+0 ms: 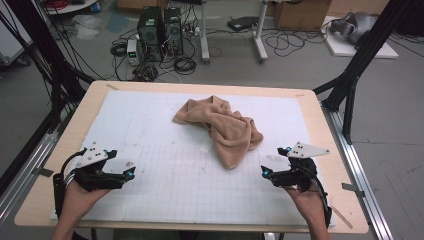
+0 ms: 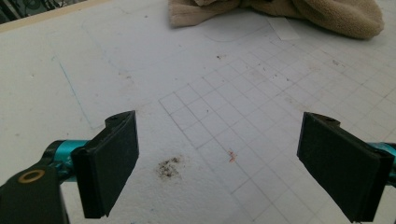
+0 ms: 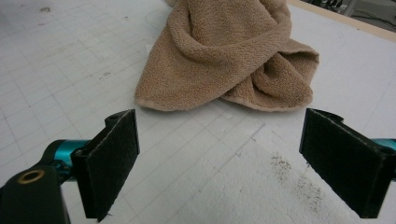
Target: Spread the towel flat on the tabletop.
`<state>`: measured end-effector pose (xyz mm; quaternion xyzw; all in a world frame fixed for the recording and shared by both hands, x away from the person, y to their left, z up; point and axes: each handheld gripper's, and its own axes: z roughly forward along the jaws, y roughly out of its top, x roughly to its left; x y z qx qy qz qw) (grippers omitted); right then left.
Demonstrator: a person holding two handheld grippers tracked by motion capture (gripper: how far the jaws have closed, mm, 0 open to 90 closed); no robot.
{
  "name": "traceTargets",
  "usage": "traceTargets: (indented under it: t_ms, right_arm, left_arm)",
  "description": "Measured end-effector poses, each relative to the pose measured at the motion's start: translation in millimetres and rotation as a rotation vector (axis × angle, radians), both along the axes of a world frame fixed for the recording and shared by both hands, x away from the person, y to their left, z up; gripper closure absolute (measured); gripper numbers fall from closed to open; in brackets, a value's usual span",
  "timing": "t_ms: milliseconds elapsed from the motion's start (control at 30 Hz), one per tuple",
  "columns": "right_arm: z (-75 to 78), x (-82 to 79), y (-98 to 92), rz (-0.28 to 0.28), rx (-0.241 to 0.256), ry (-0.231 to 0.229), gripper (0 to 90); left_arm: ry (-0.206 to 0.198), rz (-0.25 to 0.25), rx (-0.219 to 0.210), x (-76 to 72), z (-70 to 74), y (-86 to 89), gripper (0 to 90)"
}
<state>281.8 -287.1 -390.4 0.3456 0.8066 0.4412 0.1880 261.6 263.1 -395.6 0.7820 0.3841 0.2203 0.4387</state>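
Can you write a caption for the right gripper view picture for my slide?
Open right claw facing a crumpled tan towel on the white gridded mat.

Work table and the room behind it

A white gridded mat covers the wooden table, with a dark smudge on its bare surface. On the grey floor beyond the table, at 11 o'clock, two black computer towers stand among tangled cables. At 12 o'clock rise the white legs of a desk; a cardboard box sits at 1 o'clock. Black frame struts lean in at 2 o'clock.
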Motion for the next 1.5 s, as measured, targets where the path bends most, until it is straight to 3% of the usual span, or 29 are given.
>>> traceTargets:
  t_ms: [367, 833, 1200, 1300, 1333, 1500]
  right_arm:
    - [-4.0, 7.6, 2.0, 0.001, 0.013, 0.006, 11.1]
    - [9.9, 24.5, 23.5, 0.035, 0.016, 0.001, 11.1]
    - [21.7, 65.7, 62.1, 0.079, -0.006, 0.019, 11.5]
    - [17.0, 74.0, 70.5, 0.089, -0.006, 0.042, 14.3]
    - [10.2, 82.2, 77.6, 0.105, -0.013, 0.073, 15.8]
    - [-2.7, 92.7, 88.6, 0.101, -0.061, 0.105, 21.0]
  left_arm:
    - [0.002, -0.010, -0.001, 1.3, -0.8, -3.1, 13.2]
    - [0.000, -0.022, 0.002, 1.7, 2.2, -6.2, 13.2]
    - [-0.003, -0.010, -0.014, 2.1, 2.6, -4.1, 13.2]
    - [-0.001, -0.013, -0.012, 2.0, 2.0, -4.4, 13.2]
    - [0.001, -0.012, -0.011, 2.1, 1.0, -4.6, 13.3]
    - [0.005, -0.008, -0.014, 2.9, -0.4, -3.7, 13.2]
